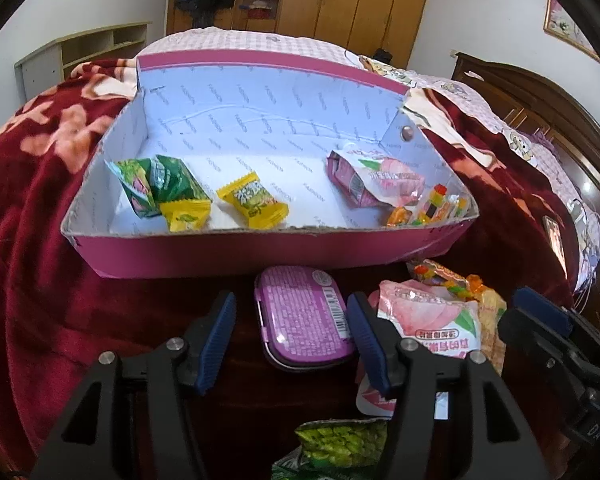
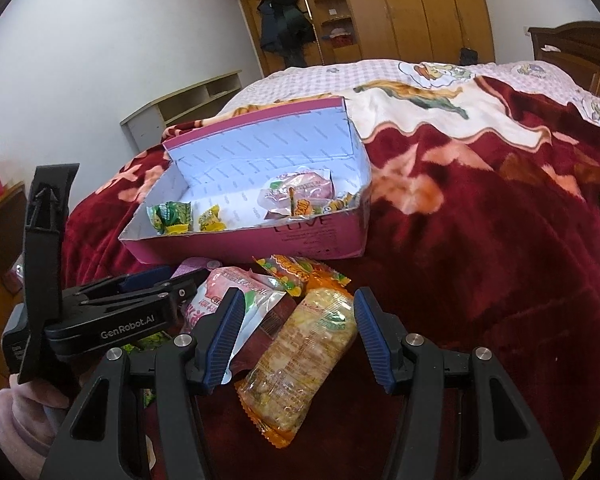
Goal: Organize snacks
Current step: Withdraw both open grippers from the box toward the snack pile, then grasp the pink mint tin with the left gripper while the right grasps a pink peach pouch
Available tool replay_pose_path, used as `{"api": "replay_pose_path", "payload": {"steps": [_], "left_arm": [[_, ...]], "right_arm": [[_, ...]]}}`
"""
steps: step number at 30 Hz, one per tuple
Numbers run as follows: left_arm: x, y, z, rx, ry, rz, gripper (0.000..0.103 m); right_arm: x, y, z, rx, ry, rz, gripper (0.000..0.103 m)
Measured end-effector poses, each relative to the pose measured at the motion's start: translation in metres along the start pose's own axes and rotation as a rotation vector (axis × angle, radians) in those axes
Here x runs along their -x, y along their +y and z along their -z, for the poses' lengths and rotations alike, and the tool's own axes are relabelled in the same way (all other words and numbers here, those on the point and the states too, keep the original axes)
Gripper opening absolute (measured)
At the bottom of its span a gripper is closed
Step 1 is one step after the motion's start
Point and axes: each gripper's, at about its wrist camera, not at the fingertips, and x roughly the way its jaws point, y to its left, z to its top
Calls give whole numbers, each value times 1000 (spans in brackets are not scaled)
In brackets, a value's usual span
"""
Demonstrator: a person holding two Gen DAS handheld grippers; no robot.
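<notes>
A pink box [image 1: 236, 252] with a white inside sits on the red blanket. It holds green packets [image 1: 160, 184], yellow candies [image 1: 252, 200], a pink peach packet [image 1: 380, 180] and small colourful sweets [image 1: 432, 208]. In front of it, a purple tin [image 1: 304, 316] lies between the fingers of my left gripper [image 1: 294, 340]; a gap shows at the left pad, so it is open. My right gripper [image 2: 298, 336] is open around a clear rice-cracker packet [image 2: 312, 352] lying on the blanket. Another peach packet [image 2: 236, 292] and an orange gummy packet [image 2: 300, 272] lie beside it.
A green snack packet [image 1: 340, 444] lies under my left gripper. A phone [image 1: 554, 240] rests on the blanket to the right. A wooden headboard [image 1: 540, 96] stands at the right, with wardrobes [image 2: 412, 12] and a low shelf [image 2: 188, 104] beyond the bed.
</notes>
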Motion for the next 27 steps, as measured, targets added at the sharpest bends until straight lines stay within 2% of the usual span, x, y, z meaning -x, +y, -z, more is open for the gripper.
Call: {"api": "replay_pose_path", "payload": {"steps": [4,9,18,23,27], "left_arm": [[2,2,2,14,-12,-9,62],[7,0,11,-5,-52,-96,63],[-9,-1,6,-2,-25,-92,63],[-7,-3,10,-25,-39,-110,55],[0,0,13,-18,-51,-102,54]], "right_arm": [[-1,-2,1,-8,8,2,58],[-1,-5,3,-13,18,11,58],[-1,-7,5,-30,14,5,58],[-2,-9,5,-39,18,5,58],[-1,-8,4,-42,16,2,58]]}}
